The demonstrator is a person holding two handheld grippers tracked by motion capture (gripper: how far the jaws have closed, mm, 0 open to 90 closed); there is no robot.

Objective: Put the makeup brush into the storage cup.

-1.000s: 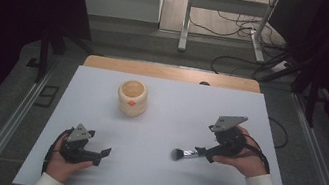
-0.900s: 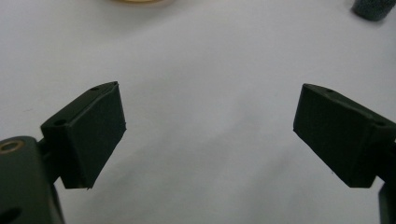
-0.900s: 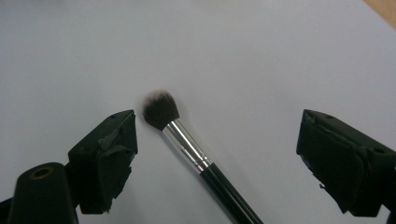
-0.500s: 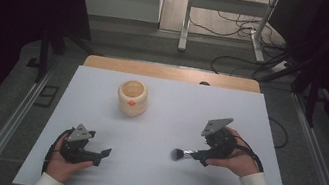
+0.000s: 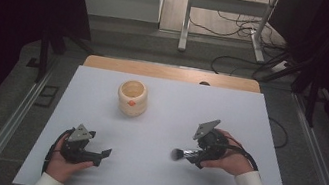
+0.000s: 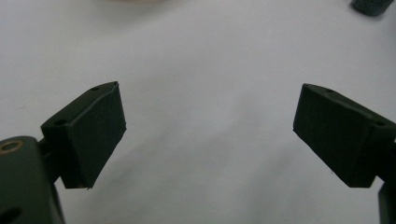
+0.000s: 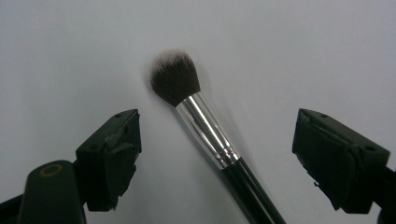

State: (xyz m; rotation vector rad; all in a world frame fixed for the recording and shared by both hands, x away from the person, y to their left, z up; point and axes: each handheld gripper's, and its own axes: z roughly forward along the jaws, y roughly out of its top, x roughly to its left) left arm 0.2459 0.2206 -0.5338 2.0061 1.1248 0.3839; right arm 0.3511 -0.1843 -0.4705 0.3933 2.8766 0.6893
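A makeup brush (image 7: pixel 205 126) with dark bristles, a silver ferrule and a black handle lies on the white table top (image 5: pixel 152 182). My right gripper (image 7: pixel 217 123) is open, one jaw on each side of the brush and neither touching it. From above, the brush (image 5: pixel 178 153) points left out of the right gripper (image 5: pixel 194 157). My left gripper (image 6: pixel 208 102) is open with only bare table between its jaws. It rests in the hand at the front left (image 5: pixel 102 157). A tan cup (image 5: pixel 132 97) with an orange mark stands upright farther back.
A wooden strip (image 5: pixel 171 73) borders the table's far edge. Metal rails run along both sides, and cables and a stand's legs (image 5: pixel 224 26) lie on the floor beyond. A dark object (image 6: pixel 371 5) shows at the top right of the left gripper view.
My right gripper has shifted left and a little nearer, closing in over the brush. The brush, the cup and my left gripper have stayed where they were.
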